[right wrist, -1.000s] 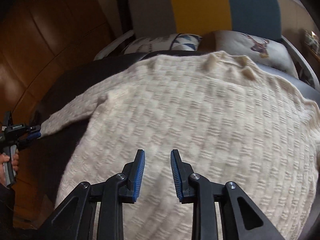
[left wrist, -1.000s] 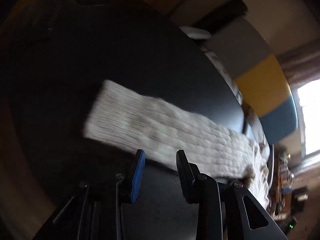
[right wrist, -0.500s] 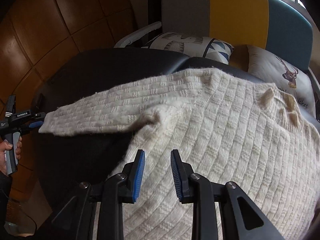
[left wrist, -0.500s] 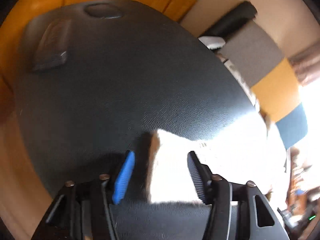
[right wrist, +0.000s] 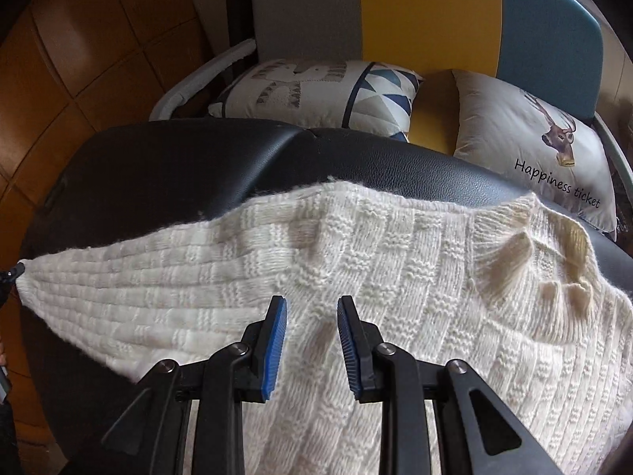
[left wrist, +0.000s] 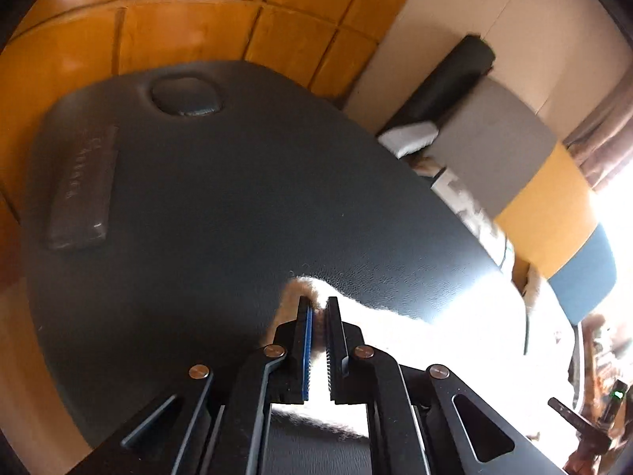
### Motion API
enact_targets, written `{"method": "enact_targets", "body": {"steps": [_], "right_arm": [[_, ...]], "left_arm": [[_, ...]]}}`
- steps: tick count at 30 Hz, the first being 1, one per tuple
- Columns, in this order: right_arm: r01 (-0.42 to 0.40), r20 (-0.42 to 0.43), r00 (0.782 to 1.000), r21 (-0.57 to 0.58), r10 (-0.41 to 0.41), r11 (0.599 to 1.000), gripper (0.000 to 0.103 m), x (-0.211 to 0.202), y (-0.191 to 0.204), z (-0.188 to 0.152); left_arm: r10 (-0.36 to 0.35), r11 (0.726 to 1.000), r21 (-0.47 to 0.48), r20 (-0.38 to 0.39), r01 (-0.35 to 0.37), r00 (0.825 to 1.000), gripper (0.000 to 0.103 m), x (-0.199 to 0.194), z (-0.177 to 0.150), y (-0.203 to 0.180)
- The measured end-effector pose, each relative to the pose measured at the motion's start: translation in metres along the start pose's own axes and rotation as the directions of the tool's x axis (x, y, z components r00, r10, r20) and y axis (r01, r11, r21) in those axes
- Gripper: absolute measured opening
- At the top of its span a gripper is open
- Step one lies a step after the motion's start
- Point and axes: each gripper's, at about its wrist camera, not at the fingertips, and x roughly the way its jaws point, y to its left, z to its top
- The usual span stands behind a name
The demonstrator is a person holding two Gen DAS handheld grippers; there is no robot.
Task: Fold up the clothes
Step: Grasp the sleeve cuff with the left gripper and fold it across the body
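Observation:
A cream knitted sweater (right wrist: 395,277) lies spread over a black padded table (right wrist: 198,162), its collar at the right and one sleeve (right wrist: 118,297) stretched out to the left. In the left wrist view the sleeve's cuff (left wrist: 312,293) sits between the fingers of my left gripper (left wrist: 318,304), which is shut on it; the rest of the sleeve is washed out by glare. The left gripper's tip also shows at the sleeve end (right wrist: 14,271) in the right wrist view. My right gripper (right wrist: 311,304) hovers open above the sweater near the armpit, holding nothing.
A sofa (right wrist: 435,8) with grey, yellow and blue panels stands behind the table, with two printed cushions (right wrist: 316,91) on it. A dark flat block (left wrist: 83,194) and a face hole (left wrist: 186,97) are at the table's far end. Orange-brown tiles (left wrist: 178,35) surround the table.
My left gripper moved onto the sleeve cuff and went from open to shut on it. The sleeve now stretches out straighter. The right gripper shifted slightly and stayed open.

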Motion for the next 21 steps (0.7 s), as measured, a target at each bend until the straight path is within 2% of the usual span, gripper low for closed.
{"method": "enact_targets", "body": {"steps": [2, 5, 7, 8, 9, 12, 15, 16, 18, 21], "right_arm": [[0.026, 0.017, 1.0, -0.012, -0.026, 1.0, 0.027, 0.01, 0.0, 0.003], [0.064, 0.035, 0.997, 0.0, -0.064, 0.998, 0.027, 0.016, -0.002, 0.013], [0.09, 0.047, 0.995, -0.013, -0.089, 0.996, 0.027, 0.02, -0.002, 0.017], [0.098, 0.047, 0.994, -0.016, -0.097, 0.995, 0.027, 0.021, -0.002, 0.02], [0.1, 0.041, 0.994, -0.014, -0.099, 0.995, 0.027, 0.021, -0.003, 0.022], [0.08, 0.007, 0.997, -0.005, -0.08, 0.997, 0.028, 0.015, -0.006, 0.024], [0.018, 0.024, 1.0, -0.005, -0.017, 1.0, 0.029, -0.013, -0.007, 0.007], [-0.033, 0.033, 0.999, -0.01, 0.033, 0.999, 0.029, -0.025, -0.006, -0.004], [-0.123, 0.035, 0.992, -0.052, 0.125, 0.991, 0.029, -0.051, 0.008, -0.037], [-0.248, 0.022, 0.967, -0.132, 0.253, 0.96, 0.029, -0.091, 0.035, -0.093]], "left_arm": [[0.055, 0.998, 0.025, -0.038, -0.055, 0.998, 0.006, 0.021, 0.001, -0.003], [0.142, 0.989, 0.052, -0.1, -0.137, 0.985, 0.006, 0.054, 0.003, -0.005], [0.153, 0.987, 0.056, -0.084, -0.148, 0.985, 0.007, 0.061, 0.012, -0.01], [0.152, 0.987, 0.072, -0.105, -0.145, 0.983, 0.007, 0.065, 0.016, -0.016], [0.143, 0.988, 0.072, -0.118, -0.135, 0.983, 0.007, 0.066, 0.02, -0.02], [0.038, 0.999, 0.027, -0.149, -0.034, 0.988, 0.008, 0.056, 0.027, -0.026], [-0.004, 1.0, 0.013, -0.1, 0.005, 0.995, 0.015, 0.03, 0.026, -0.019], [-0.02, 1.0, -0.01, -0.1, 0.019, 0.995, 0.016, 0.022, 0.023, -0.013], [-0.073, 0.996, -0.059, -0.101, 0.067, 0.992, 0.026, 0.005, 0.012, 0.0], [-0.157, 0.986, -0.075, -0.13, 0.148, 0.979, 0.041, -0.016, -0.018, 0.008]]}}
